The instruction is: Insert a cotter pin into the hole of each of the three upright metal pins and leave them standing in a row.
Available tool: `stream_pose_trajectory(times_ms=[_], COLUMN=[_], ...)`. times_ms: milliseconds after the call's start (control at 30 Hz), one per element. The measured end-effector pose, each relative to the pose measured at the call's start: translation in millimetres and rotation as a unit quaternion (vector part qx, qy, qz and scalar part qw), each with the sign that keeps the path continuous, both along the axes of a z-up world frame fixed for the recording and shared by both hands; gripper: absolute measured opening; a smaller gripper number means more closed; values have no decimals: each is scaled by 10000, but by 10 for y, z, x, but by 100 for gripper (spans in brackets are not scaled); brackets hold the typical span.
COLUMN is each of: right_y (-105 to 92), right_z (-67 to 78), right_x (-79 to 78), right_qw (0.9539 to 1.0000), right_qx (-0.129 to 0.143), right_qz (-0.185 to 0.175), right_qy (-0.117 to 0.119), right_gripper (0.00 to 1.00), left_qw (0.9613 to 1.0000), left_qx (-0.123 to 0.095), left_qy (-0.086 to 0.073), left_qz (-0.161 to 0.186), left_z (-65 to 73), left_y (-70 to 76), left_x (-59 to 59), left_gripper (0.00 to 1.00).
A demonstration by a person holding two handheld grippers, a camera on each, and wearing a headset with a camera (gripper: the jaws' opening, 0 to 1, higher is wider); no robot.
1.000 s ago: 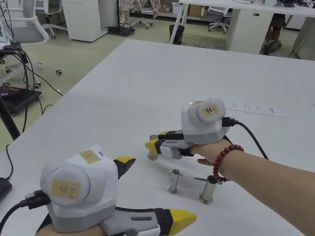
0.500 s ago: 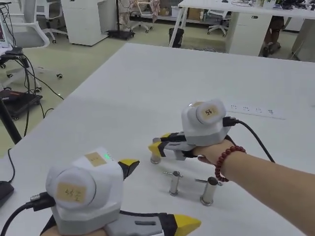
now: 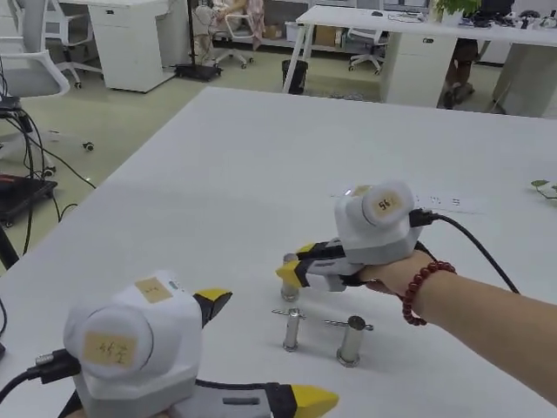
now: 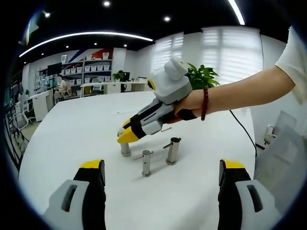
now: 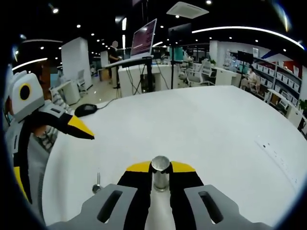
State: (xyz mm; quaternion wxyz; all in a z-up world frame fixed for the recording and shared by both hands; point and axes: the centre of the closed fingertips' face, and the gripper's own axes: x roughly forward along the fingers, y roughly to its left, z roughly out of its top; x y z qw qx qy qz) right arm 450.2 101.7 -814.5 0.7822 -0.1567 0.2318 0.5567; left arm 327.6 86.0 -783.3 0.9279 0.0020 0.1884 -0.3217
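Three short upright metal pins stand on the white table (image 3: pixel 218 174). The middle pin (image 3: pixel 292 328) (image 4: pixel 146 163) and the right pin (image 3: pixel 351 340) (image 4: pixel 172 151) each carry a thin cotter pin crosswise near the top. My right gripper (image 3: pixel 291 271) (image 5: pixel 160 168) is shut on the third pin (image 3: pixel 290 290) (image 5: pixel 160 173) (image 4: pixel 125 149), which stands just behind the middle one. The jaws hide its hole. My left gripper (image 3: pixel 264 351) (image 4: pixel 161 165) hangs open in front of the pins, holding nothing and touching none.
A white power strip (image 3: pixel 439 202) lies on the table behind the right gripper, whose cable (image 3: pixel 479 248) trails back over the table. Office desks and chairs stand beyond the far edge. A green leaf (image 3: pixel 546 187) lies at the right edge.
The head camera has shifted. Relative to the two free pins, my right gripper and the pin it holds have slid right, closer behind the middle pin. The left gripper stays open.
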Motion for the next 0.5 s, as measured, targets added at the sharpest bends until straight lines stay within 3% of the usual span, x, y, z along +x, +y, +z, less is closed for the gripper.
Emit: stream_pose_trajectory(times_ms=[500], right_y=[-633], right_z=[0], right_x=[-59], right_qw=[9995], right_qx=[-50], right_qz=[-315], right_qy=[9], right_gripper=[13], left_qw=[9999], left_qx=[48], left_qy=[-11], left_qz=[-88], left_z=[25], left_y=[-64], left_x=[-58], left_gripper=[99])
